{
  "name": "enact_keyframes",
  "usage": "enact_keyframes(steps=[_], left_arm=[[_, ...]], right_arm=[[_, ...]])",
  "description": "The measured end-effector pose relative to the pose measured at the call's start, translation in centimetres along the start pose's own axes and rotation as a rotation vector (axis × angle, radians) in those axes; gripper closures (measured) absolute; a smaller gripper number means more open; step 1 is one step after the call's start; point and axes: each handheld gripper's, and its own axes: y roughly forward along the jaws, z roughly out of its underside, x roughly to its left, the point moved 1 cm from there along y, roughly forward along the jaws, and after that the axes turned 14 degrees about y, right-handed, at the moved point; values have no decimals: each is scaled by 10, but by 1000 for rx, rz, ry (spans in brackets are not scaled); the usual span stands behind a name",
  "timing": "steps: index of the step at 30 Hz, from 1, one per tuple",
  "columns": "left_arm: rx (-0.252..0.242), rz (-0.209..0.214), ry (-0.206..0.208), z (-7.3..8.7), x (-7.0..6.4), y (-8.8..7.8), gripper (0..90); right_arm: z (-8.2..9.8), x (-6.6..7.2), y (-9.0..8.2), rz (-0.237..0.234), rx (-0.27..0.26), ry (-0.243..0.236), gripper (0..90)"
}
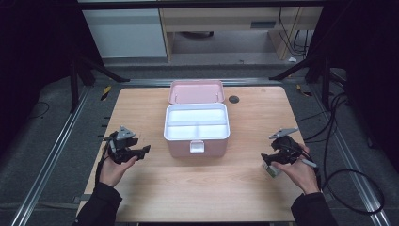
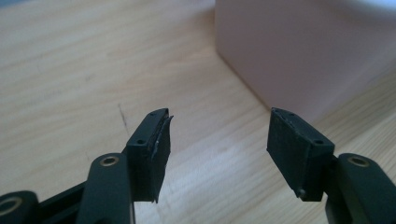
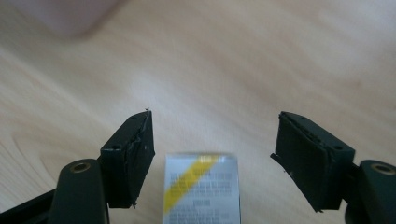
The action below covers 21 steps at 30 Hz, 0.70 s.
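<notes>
My right gripper (image 3: 212,140) spread wide, pads clear of small box (image 3: 201,189) with yellow stripe lying on table (image 3: 243,56) between them, toward 6 o'clock. My left gripper (image 2: 217,140) also spread, nothing between jaws, bare wood below. Pink case (image 1: 196,123) at table centre, lid up, white tray exposed; from left gripper, case wall (image 2: 299,51) at 1 o'clock.

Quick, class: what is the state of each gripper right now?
Left gripper: open, nothing between the jaws.
Right gripper: open, a small printed packet lies between the jaws, not pressed.
</notes>
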Motion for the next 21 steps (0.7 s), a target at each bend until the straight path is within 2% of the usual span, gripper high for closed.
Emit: enact_keyframes(steps=[1,2,5,8,12,14,18,21], left_arm=[[-21,-11,5,-11,0,-3,400],[-21,-11,5,-11,0,-3,403],[-67,-13,9,-29,1,-6,403],[-108,-4,20,-49,0,-4,402],[-111,10,35,-70,-3,8,413],[-96,17,39,-77,-4,17,427],[-74,18,48,-83,-5,32,449],[-55,17,45,-82,-4,42,475]], right_arm=[[-9,3,-7,-32,-64,21,288],[-9,3,-7,-32,-64,21,288],[-24,10,-14,-104,-162,50,302],[-43,22,-15,-170,-228,70,311],[-67,41,-8,-221,-238,39,320],[-77,49,-1,-235,-233,30,333],[-91,64,12,-267,-235,20,341],[-97,73,22,-255,-226,-2,343]])
